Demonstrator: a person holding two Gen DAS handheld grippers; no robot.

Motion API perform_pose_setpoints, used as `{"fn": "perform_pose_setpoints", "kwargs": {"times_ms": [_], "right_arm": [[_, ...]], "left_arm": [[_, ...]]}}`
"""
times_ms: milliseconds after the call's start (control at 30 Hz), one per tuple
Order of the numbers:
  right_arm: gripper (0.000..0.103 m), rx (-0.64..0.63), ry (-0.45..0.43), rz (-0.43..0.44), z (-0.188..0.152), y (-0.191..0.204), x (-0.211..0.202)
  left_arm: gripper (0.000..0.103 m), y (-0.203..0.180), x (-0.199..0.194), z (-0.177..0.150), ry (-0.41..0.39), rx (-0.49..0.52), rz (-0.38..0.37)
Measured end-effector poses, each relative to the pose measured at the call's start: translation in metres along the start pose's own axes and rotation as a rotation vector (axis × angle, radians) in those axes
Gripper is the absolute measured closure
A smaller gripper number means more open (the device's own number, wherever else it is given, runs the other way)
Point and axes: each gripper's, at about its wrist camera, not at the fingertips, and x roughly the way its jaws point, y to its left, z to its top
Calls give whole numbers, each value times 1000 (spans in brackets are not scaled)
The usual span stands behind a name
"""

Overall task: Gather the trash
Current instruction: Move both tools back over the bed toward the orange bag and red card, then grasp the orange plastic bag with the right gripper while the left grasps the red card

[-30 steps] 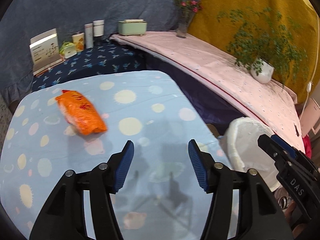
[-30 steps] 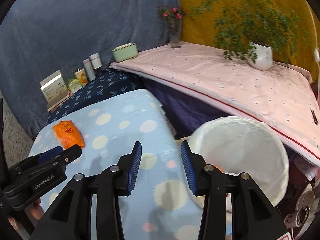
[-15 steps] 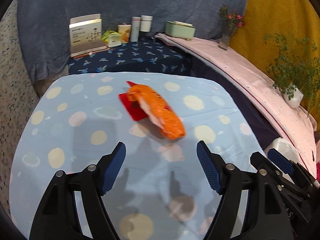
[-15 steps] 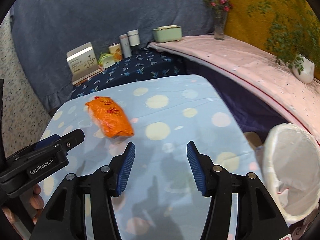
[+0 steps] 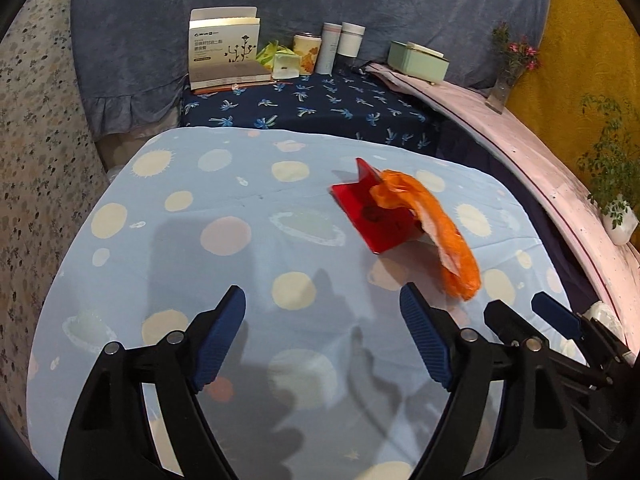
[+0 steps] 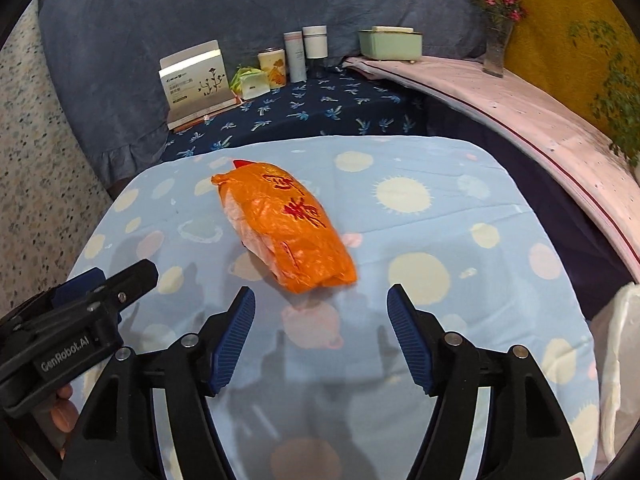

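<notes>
Left gripper: 2 blue ribbed pads spread wide, nothing between them, jaws just been opening. It hangs over the near part of the light-blue table cloth with pale dots and suns, touching nothing.

Right gripper: pads also spread wide and empty, jaws just been opening. It hangs above the cloth, just short of the crumpled orange plastic bag with red characters; no contact.

The orange plastic bag lies near the middle of the table, long axis running from the far left towards the near right, surface wrinkled, partly translucent with something pale inside. From the left wrist view it drapes over a flat red card or packet, which juts out on the bag's left side.

White-lined bin stands off the table's right edge.
</notes>
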Motion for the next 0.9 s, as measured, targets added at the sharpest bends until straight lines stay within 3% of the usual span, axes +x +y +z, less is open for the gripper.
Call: {"fn": "perform_pose_setpoints", "kwargs": {"times_ms": [367,500,633,900], "right_arm": [[35,-21,25,-10,20,15,48],[68,-13,45,-6,21,8,56],[81,15,23,-7,20,-8,48],[83,93,-32,-28,23,-51,24]], "left_arm": [[26,23,21,13,7,-28,25],[26,21,25,18,10,-32,14],[26,10,29,24,8,-25,-15],[26,-32,44,33,20,-5,-76]]}}
